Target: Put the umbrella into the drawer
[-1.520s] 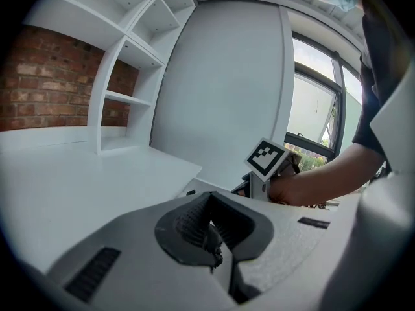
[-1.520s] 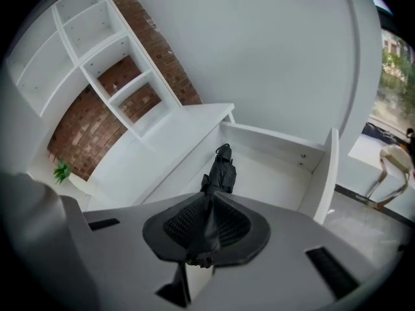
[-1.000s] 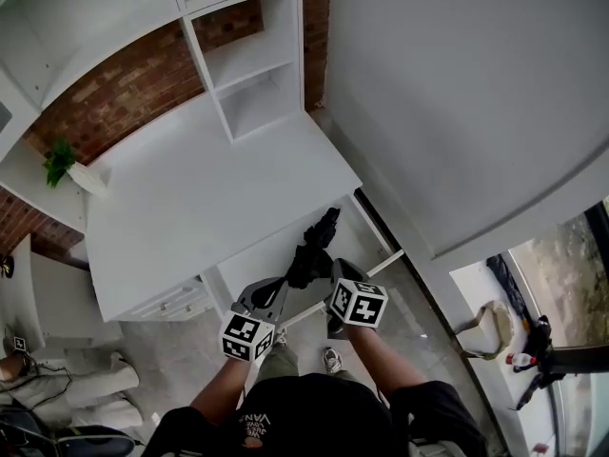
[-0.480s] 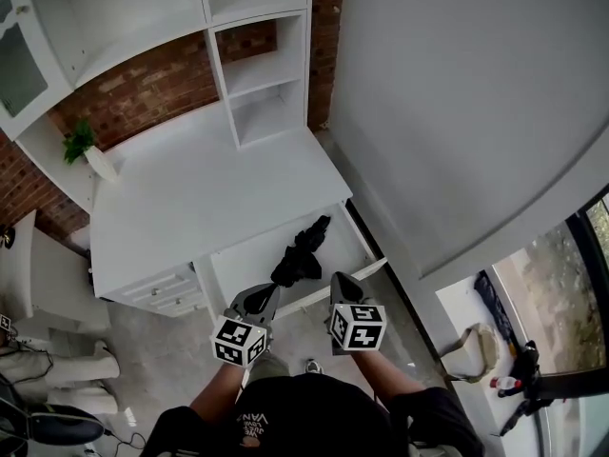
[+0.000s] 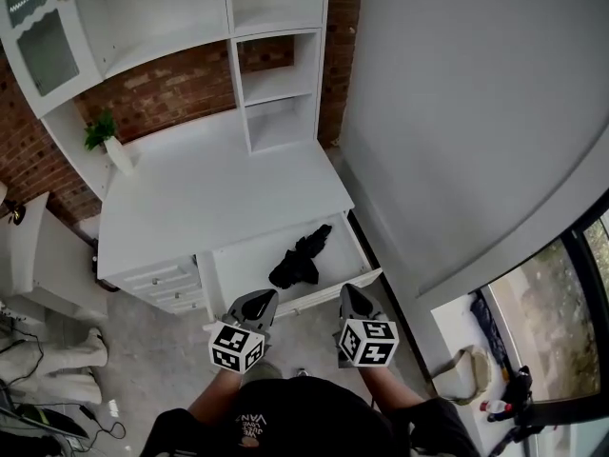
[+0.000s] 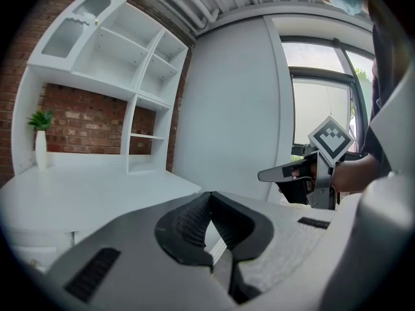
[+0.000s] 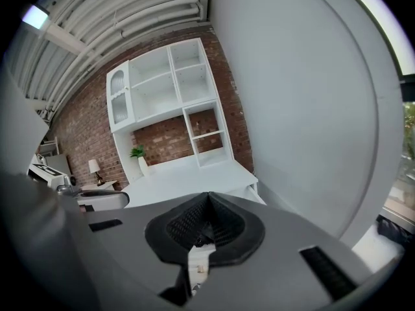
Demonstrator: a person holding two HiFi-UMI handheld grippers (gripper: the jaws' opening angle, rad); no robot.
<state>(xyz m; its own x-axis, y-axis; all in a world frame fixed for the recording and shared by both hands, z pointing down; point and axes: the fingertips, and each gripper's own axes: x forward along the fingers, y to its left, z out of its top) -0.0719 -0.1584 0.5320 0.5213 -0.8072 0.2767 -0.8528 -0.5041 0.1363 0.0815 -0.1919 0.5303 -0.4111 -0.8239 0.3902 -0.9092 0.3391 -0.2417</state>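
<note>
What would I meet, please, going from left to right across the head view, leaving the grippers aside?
small green plant in a white vase → black folded umbrella, lying in the open white drawer → beige bag on the floor

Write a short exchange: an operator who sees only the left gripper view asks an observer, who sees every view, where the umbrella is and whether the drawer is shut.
Operator: My view shows the desk and shelves but no umbrella. Where is it?
Observer: In the head view, the black umbrella lies inside the drawer.
Operator: Is that drawer shut?
Observer: No. It stands pulled out from under the desk top, with its inside open to the head view.
</note>
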